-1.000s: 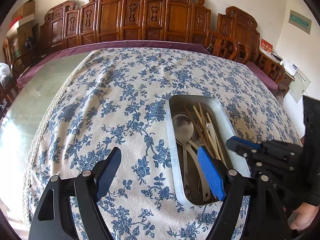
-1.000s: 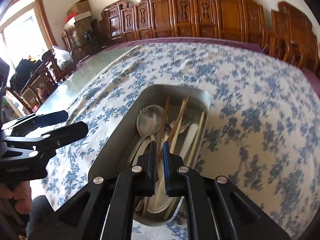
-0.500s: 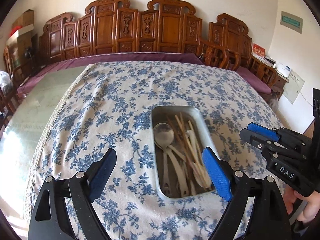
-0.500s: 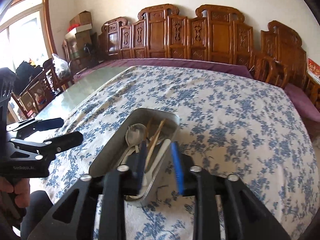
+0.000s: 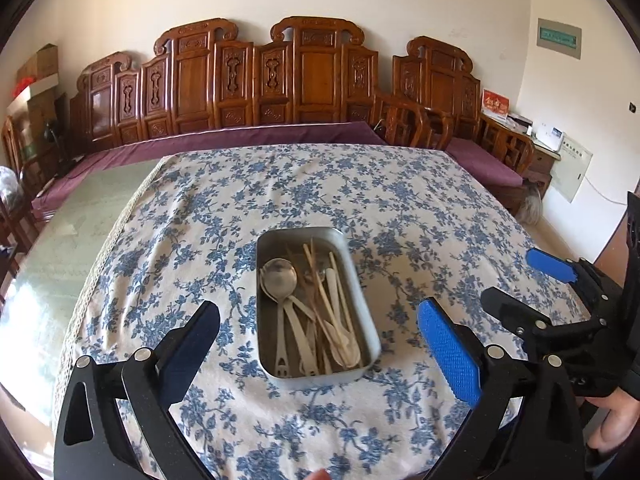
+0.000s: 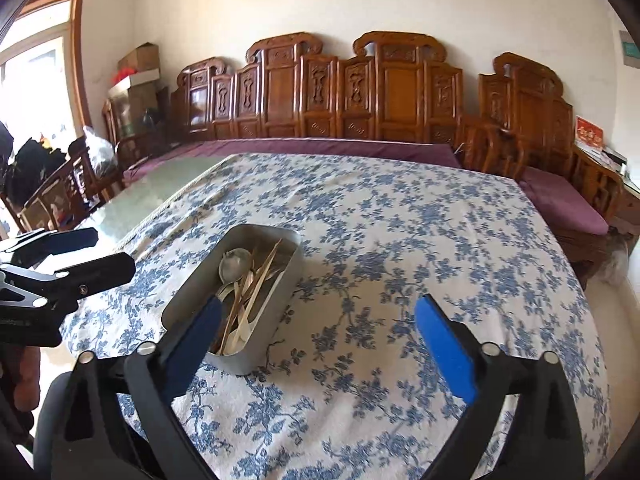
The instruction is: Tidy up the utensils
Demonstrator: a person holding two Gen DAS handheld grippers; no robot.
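Covering most of the bench (image 5: 72,240), a cotton cloth (image 5: 400,208) with a blue flower print lies a little wrinkled, and its lace edge leaves a smooth greenish strip bare on the left. Behind it stands a row of carved brown wood chairs (image 5: 316,76) with purple cushions.

Near the front of the cloth sits a tray (image 5: 267,360) of dull grey metal, rectangular with round corners and low walls. Inside it lie the utensils: a shiny metal spoon (image 5: 280,276) with a round bowl, pale plastic spoons (image 5: 298,332) and thin wooden chopsticks (image 5: 320,284), all crossing one another.

The left tool (image 5: 316,336) is wide, its jaws just opened further, and nothing is between its blue ribbed pads (image 5: 448,350); the tray shows between them but lies well below, untouched. The right tool (image 6: 320,328) is also wide after its jaws have just been opening quickly, empty, with the tray beside its left finger in the picture.
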